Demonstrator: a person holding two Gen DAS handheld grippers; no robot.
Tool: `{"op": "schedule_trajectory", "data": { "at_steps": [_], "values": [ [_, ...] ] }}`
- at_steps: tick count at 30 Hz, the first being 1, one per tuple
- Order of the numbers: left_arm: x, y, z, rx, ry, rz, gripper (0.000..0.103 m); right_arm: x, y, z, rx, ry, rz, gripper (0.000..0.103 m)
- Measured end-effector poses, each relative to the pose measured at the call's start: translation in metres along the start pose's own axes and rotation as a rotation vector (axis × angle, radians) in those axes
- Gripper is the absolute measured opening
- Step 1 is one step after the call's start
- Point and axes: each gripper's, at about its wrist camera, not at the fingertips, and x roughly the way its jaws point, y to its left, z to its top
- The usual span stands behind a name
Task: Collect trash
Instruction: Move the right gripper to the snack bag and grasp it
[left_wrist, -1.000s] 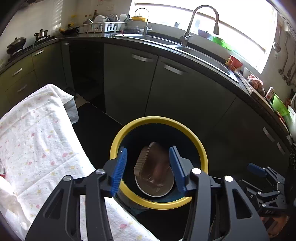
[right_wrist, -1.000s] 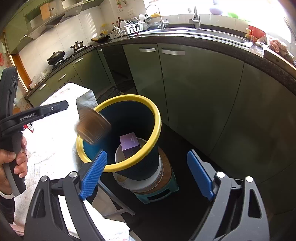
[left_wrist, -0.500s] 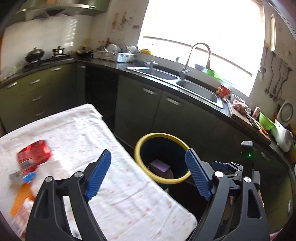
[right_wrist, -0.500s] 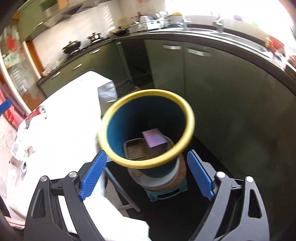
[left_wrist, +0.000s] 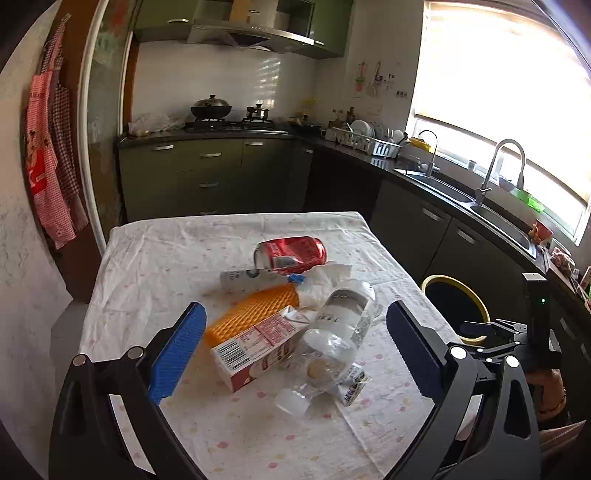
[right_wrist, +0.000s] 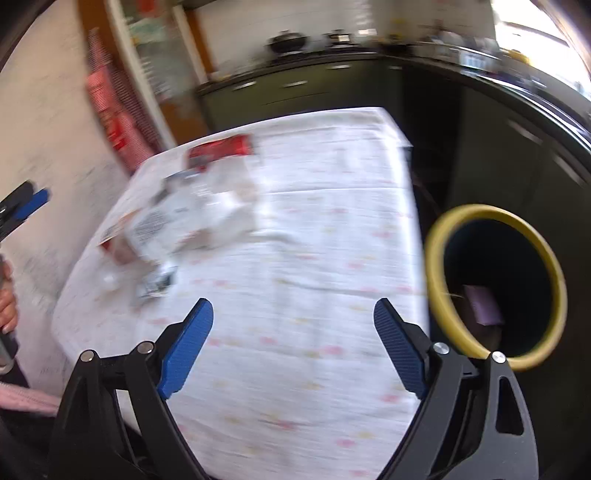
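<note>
Both tongs are empty: my left gripper has its jaws opening, with nothing pressed between the pads, and my right gripper stands wide over bare tablecloth. Remaining trash lies heaped mid-table, with the yellow-rimmed bin just off the table's edge. The clear plastic bottle looks light, thin-walled and slippery; I would grip it across the labelled belly, gently, since it should crush. The carton seems stiffer: take it across its narrow faces. The red can may roll; pinch it mid-body.
</note>
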Motion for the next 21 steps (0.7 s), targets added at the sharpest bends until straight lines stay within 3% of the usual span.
{"op": "schedule_trajectory", "data": {
  "at_steps": [3,6,8,10,13,18,21],
  "values": [
    [-0.004,0.015,-0.006,-0.027,0.000,0.018,0.097,0.015,0.041,0.011,-0.063,0.001,0.087,0.084],
    [-0.009,0.030,-0.011,-0.044,-0.006,0.029,0.097,0.030,0.065,0.027,0.000,0.025,0.215,0.084],
    [-0.010,0.027,-0.013,-0.045,-0.009,0.030,0.097,0.041,0.075,0.036,0.043,0.047,0.255,0.084],
    [-0.011,0.029,-0.015,-0.044,-0.012,0.037,0.097,0.047,0.082,0.042,0.034,0.054,0.237,0.084],
    [-0.011,0.033,-0.017,-0.039,-0.015,0.041,0.097,0.053,0.101,0.042,-0.079,0.058,0.180,0.084],
    [-0.006,0.041,-0.022,-0.052,-0.003,0.026,0.097,0.069,0.123,0.019,-0.257,0.150,0.179,0.084],
    [0.000,0.045,-0.025,-0.063,0.013,0.020,0.097,0.078,0.128,0.010,-0.324,0.148,0.144,0.084]
  ]
}}
